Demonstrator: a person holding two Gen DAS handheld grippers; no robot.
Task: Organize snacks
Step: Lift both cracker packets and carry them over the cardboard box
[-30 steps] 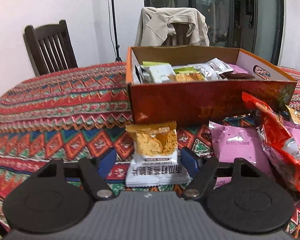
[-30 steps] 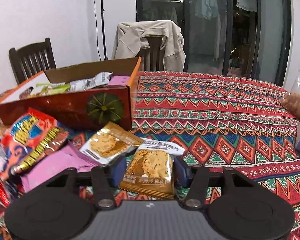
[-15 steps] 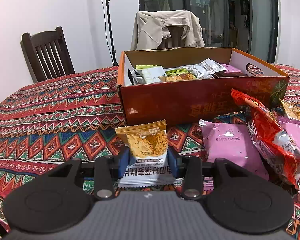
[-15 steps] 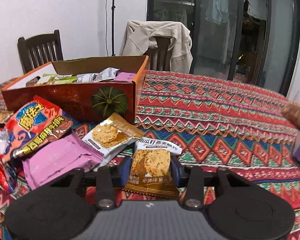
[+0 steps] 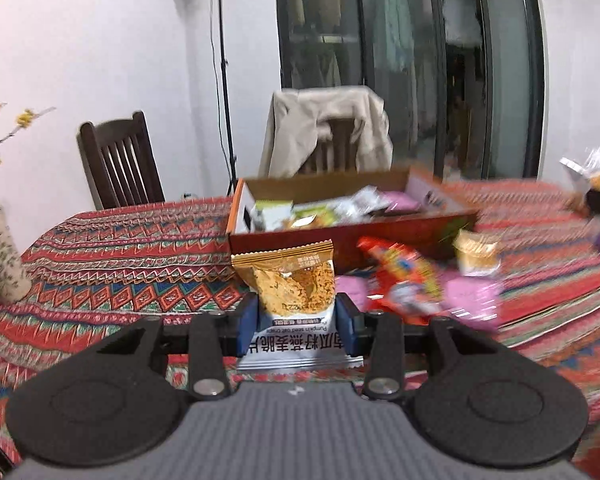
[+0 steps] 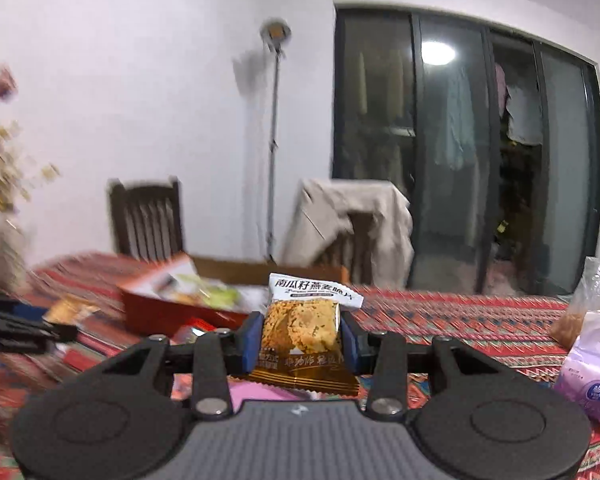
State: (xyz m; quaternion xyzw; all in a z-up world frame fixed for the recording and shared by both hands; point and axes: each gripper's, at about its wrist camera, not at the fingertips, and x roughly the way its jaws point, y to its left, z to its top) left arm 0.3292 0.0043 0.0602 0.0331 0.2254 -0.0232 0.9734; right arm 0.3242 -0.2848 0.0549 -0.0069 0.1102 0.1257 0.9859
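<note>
Gripping 1 oat-crisp packet [image 5: 290, 292] each, left gripper [image 5: 296, 322] and right gripper [image 6: 299, 342].

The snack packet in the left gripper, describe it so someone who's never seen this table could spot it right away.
Start at the open cardboard box on the patterned tablecloth. Just in front of it, the left gripper pinches an upright snack packet. Unlike the red and pink packs beside it, it has a golden top and white bottom.
</note>
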